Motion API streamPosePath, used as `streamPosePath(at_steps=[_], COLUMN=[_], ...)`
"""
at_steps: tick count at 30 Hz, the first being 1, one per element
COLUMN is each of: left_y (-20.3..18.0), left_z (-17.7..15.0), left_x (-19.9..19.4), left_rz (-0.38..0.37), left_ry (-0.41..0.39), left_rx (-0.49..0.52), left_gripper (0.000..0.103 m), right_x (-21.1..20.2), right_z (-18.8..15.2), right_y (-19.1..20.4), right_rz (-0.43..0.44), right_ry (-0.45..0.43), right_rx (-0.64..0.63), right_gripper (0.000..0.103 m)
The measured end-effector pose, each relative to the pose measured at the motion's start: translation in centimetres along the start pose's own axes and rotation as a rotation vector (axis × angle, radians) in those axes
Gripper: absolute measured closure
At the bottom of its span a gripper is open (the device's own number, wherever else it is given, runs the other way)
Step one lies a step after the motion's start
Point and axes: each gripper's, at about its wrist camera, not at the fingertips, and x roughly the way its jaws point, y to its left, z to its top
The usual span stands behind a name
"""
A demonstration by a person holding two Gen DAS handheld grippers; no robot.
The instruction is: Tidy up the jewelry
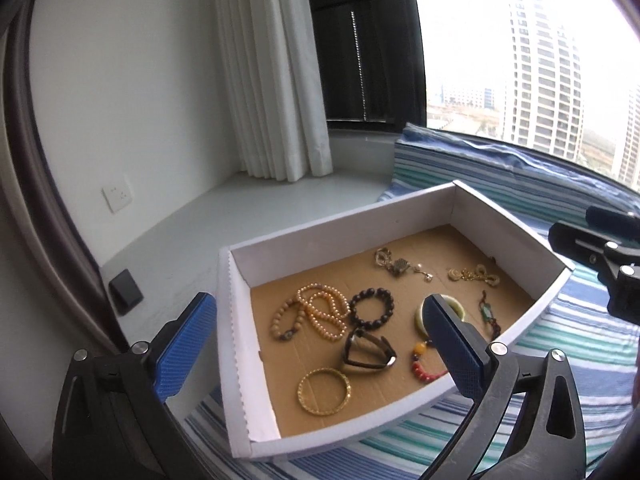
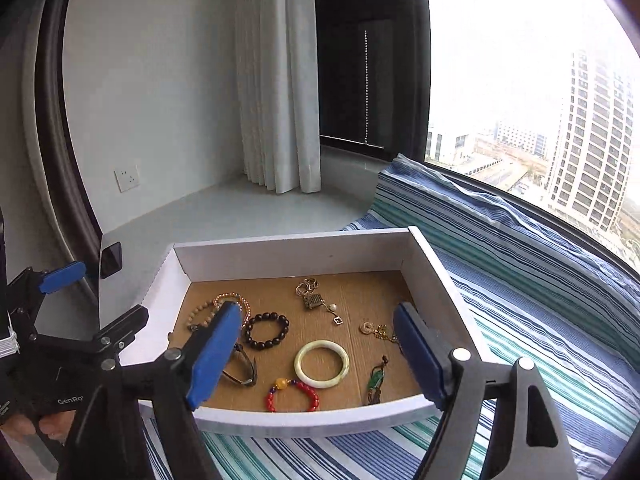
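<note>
Both the left gripper (image 1: 320,344) and right gripper (image 2: 320,354) hover spread and empty over the box (image 2: 280,254); bracelets (image 2: 267,330) lie loose inside; finished or pending, I cannot tell.

1. Box (image 2: 436,276): white walls, brown cardboard floor.
2. Bangle (image 2: 321,363), lower centre: pale cream-green.
3. Bead bracelet (image 2: 267,330): dark brown.
4. Cloth (image 2: 540,280), right: blue, teal, white stripes.
5. Finger pads (image 2: 214,354): blue.

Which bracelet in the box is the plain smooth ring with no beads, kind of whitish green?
The pale jade bangle, lying flat between the dark bead bracelet and the red bead bracelet. It is one smooth solid ring; those are strung beads.
</note>
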Motion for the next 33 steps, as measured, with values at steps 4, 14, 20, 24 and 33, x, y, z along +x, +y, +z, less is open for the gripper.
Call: streamPosePath(at_steps=[4, 14, 20, 24, 33], left_y=[0.3, 1.8, 2.1, 2.5, 2.9], left_z=[-0.9, -1.8, -1.9, -1.9, -1.8], left_x=[-1.3, -1.3, -1.3, -1.0, -0.3], left_rz=[0.021, 0.025, 0.032, 0.016, -0.007], left_ry=[0.007, 0.047, 0.047, 0.084, 0.138], left_rx=[-0.019, -0.056, -0.063, -0.084, -0.117], left_gripper=[0.001, 0.001, 0.0, 0.0, 0.0], right_x=[0.6, -0.1, -0.1, 0.2, 1.4], right_z=[-1.0, -2.4, -2.5, -2.3, -1.8], right_y=[-0.5, 1.0, 1.5, 1.7, 4.7], right_rz=[0.083, 0.05, 0.033, 0.058, -0.035], right_ry=[0.109, 0.091, 0.087, 0.126, 0.199], right_rx=[0.049, 0.041, 0.029, 0.034, -0.074], right_gripper=[0.023, 0.023, 0.023, 0.023, 0.022])
